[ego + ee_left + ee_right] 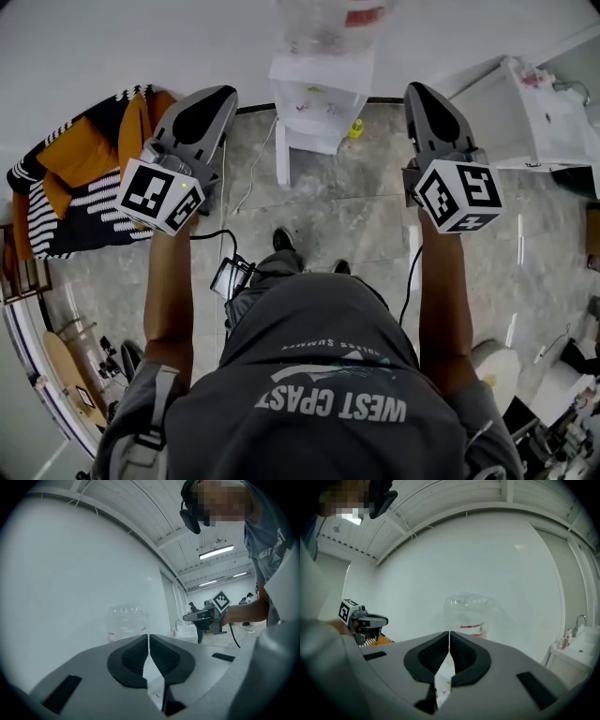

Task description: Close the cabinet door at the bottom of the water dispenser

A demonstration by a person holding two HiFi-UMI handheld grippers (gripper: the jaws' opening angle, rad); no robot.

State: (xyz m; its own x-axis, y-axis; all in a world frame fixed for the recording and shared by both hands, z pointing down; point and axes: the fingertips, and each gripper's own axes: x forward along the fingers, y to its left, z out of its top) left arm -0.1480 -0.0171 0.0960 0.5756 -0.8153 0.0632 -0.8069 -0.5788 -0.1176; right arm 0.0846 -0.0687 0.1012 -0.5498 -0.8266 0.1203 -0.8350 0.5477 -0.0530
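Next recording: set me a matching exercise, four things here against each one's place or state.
1 water dispenser
2 left hand-held gripper
3 striped fabric
4 sink unit

A jaws shut, nothing between them
B far left, on the person's left-hand side
C centre, against the wall
D right of the dispenser

Pairs: 1-C, 2-A, 3-B, 4-D

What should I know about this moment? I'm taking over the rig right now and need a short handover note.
The grey left gripper: fingers shut, empty, held in the air short of the dispenser.
The grey right gripper: fingers shut, empty, likewise.
The white water dispenser, with a clear plastic bottle on top, stands ahead by the wall, between the two grippers.
Its white cabinet door at the bottom appears open, swung out toward the person.
Done: nothing yet.
Left: reach the door and push it shut.
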